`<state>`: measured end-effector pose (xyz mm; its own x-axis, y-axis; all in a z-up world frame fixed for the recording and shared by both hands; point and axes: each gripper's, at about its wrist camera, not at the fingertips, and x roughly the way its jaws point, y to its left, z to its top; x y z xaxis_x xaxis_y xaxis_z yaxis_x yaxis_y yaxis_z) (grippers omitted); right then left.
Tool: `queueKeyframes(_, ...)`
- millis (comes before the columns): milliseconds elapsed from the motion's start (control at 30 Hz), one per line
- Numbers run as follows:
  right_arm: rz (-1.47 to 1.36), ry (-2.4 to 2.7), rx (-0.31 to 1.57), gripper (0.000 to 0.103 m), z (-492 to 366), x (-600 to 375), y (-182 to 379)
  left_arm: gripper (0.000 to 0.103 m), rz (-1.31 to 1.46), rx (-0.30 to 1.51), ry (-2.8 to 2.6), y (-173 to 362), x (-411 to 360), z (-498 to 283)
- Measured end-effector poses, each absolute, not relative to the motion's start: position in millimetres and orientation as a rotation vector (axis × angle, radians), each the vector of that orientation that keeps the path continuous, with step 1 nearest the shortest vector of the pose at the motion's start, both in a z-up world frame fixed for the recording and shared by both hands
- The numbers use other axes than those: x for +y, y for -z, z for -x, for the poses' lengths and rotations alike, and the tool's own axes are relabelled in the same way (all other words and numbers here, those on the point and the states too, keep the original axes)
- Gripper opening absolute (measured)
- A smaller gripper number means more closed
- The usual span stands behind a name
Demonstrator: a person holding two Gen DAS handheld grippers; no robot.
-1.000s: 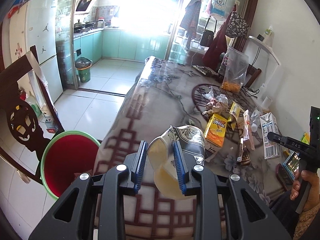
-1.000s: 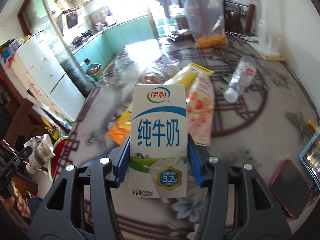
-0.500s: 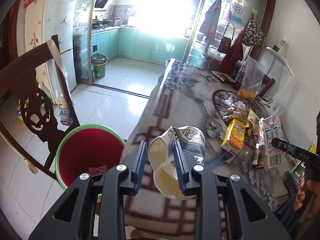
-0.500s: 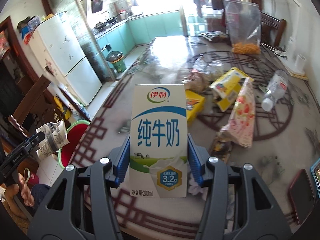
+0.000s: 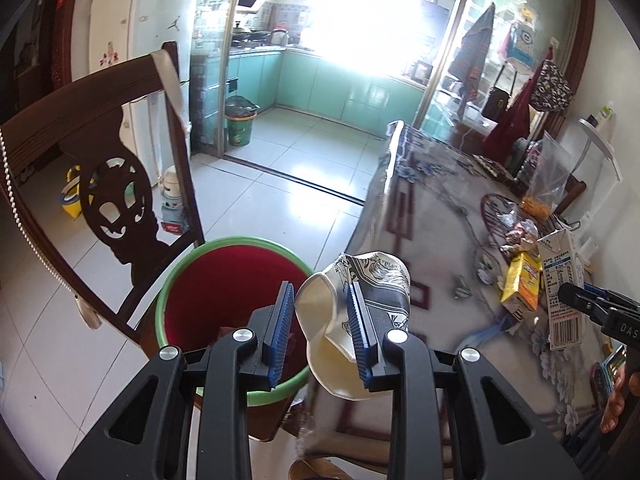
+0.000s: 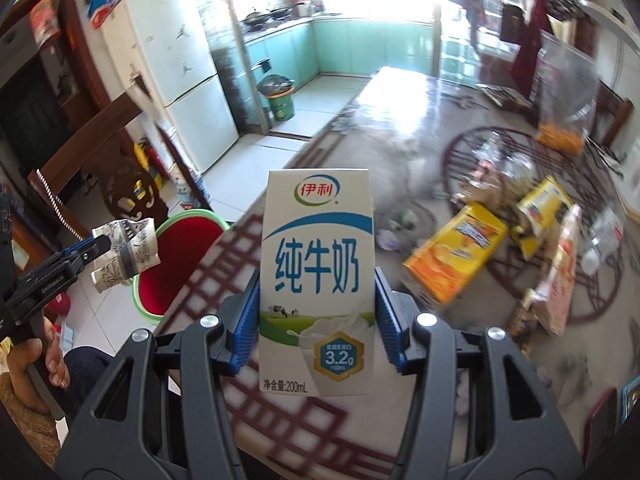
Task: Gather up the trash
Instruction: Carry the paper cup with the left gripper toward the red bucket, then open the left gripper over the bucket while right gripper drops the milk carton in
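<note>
Carrying crushed cup [image 5: 356, 320] beside red bin [image 5: 224, 280]

On the milk carton [image 6: 318, 280], held upright in the right wrist view, the brand 伊利 is being shown in a green oval near the top. Below it, 纯牛奶 is being displayed in large blue characters. On a hexagonal badge lower down, "3.2g" is being shown, and "净含量:200mL" is printed along the bottom edge. On the black gripper body [image 5: 624, 326] at the right of the left wrist view, the letters "DAS" are being shown.
</note>
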<state>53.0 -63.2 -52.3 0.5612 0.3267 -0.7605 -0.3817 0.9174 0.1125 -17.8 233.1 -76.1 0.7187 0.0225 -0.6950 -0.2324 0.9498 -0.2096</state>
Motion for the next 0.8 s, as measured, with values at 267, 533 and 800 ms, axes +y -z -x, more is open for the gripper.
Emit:
queueKeyframes(267, 0.144, -0.502, 0.896, 0.051, -61, -5, 59, 0.026, 0.352, 0.779, -0.219, 98, 270, 10)
queueKeyframes(533, 0.203, -0.566, 0.932, 0.051, -69, 38, 75, 0.026, 0.415, 0.792, -0.23, 117, 281, -6)
queueKeyframes(800, 0.164, -0.615, 0.998, 0.051, -85, 63, 93, 0.024, 0.496, 0.839, -0.284, 147, 296, -26)
